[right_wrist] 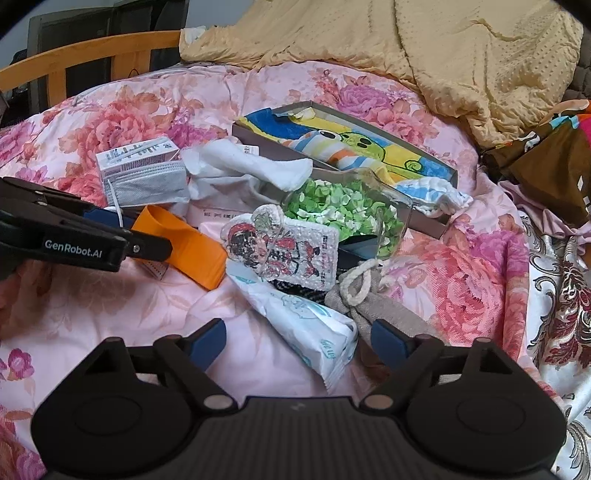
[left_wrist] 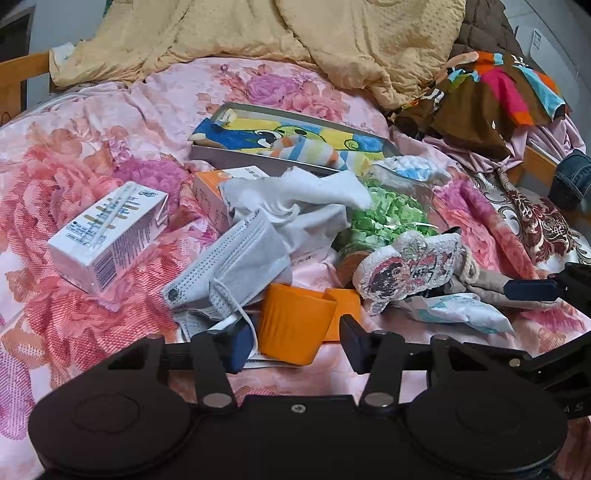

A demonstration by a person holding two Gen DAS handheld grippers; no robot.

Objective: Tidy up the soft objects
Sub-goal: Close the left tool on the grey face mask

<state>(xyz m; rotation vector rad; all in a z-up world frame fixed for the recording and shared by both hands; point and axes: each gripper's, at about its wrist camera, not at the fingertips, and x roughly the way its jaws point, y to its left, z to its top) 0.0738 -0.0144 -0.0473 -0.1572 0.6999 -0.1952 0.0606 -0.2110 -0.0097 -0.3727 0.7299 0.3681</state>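
Note:
A pile of soft and hard items lies on a pink floral bedspread [left_wrist: 92,155]. My left gripper [left_wrist: 295,345] sits low around an orange cup [left_wrist: 291,325] lying on its side, with its pads against both sides of the cup. A grey face mask [left_wrist: 236,266] lies just behind it, its ear loop draped by the left pad. My right gripper [right_wrist: 299,341] stands open over a white tissue packet [right_wrist: 314,328]. A beige drawstring pouch [right_wrist: 373,295] lies by its right finger. A cartoon-print cloth [right_wrist: 291,251], a white cloth [right_wrist: 243,162] and a striped sock [right_wrist: 332,147] lie beyond.
A shallow grey box [right_wrist: 424,218] holds a blue and yellow towel [right_wrist: 369,144]. A glass jar of green bits [right_wrist: 347,210] lies on its side. A white carton [left_wrist: 107,240] is at the left. A yellow blanket [left_wrist: 258,33], colourful clothes [left_wrist: 498,88] and a wooden bed rail [right_wrist: 92,48] border the bed.

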